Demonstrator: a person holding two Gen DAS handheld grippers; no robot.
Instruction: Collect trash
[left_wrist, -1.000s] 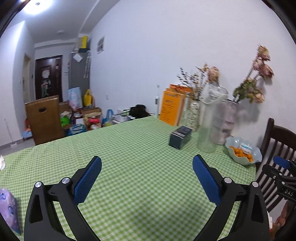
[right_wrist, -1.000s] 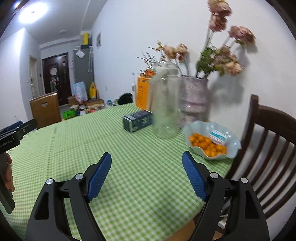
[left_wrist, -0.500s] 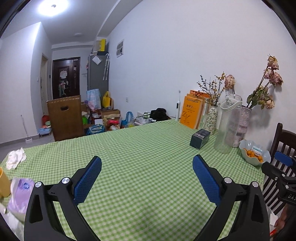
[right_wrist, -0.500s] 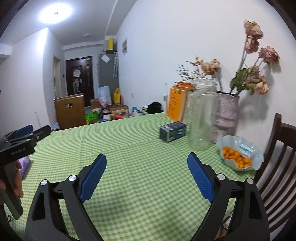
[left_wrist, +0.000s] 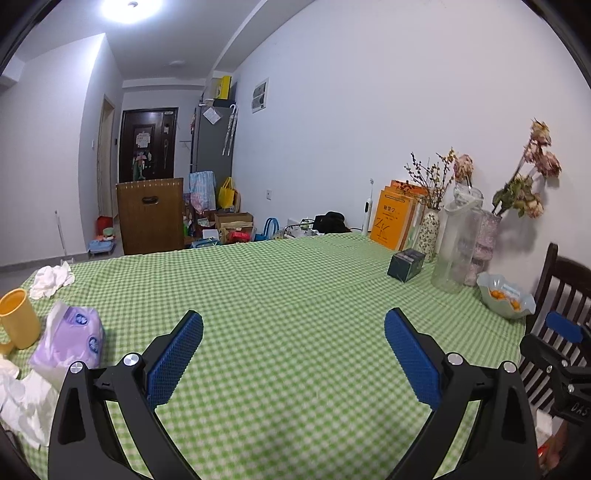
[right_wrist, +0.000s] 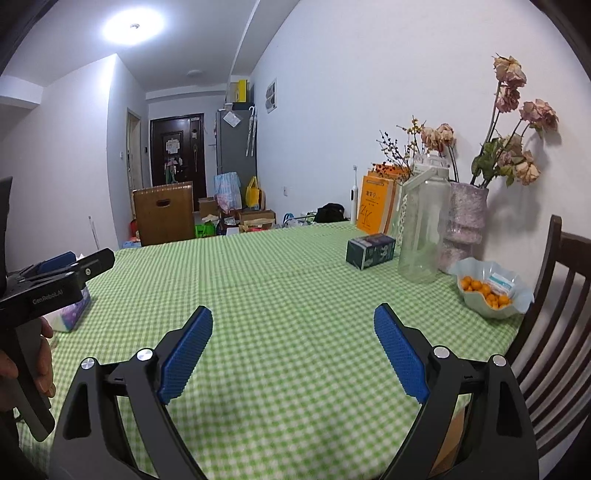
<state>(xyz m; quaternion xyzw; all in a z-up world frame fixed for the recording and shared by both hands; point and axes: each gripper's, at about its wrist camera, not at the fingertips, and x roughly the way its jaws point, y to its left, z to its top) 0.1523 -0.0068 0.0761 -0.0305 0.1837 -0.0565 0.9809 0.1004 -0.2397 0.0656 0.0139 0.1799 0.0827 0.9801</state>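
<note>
Crumpled white tissues lie on the green checked tablecloth (left_wrist: 295, 295): one wad (left_wrist: 51, 276) at the far left edge, another heap (left_wrist: 22, 406) at the near left corner. My left gripper (left_wrist: 293, 354) hovers open over the cloth with nothing between its blue pads. My right gripper (right_wrist: 293, 350) is likewise open and empty above the tablecloth (right_wrist: 295, 280). In the right wrist view the left gripper (right_wrist: 70, 264) shows from the side at the left, held by a hand (right_wrist: 40, 365).
A purple tissue pack (left_wrist: 70, 339) and a yellow cup (left_wrist: 18, 323) stand at the left. A dark box (right_wrist: 370, 251), a clear jug (right_wrist: 423, 229), vases with dried flowers (right_wrist: 465, 218), a fruit bowl (right_wrist: 491, 286) and a wooden chair (right_wrist: 554, 314) line the right side.
Both views have drawn back and swung left. The tissue pack, yellow cup and white tissue wads have come into the left wrist view. The right jaws stand slightly wider than a second ago.
</note>
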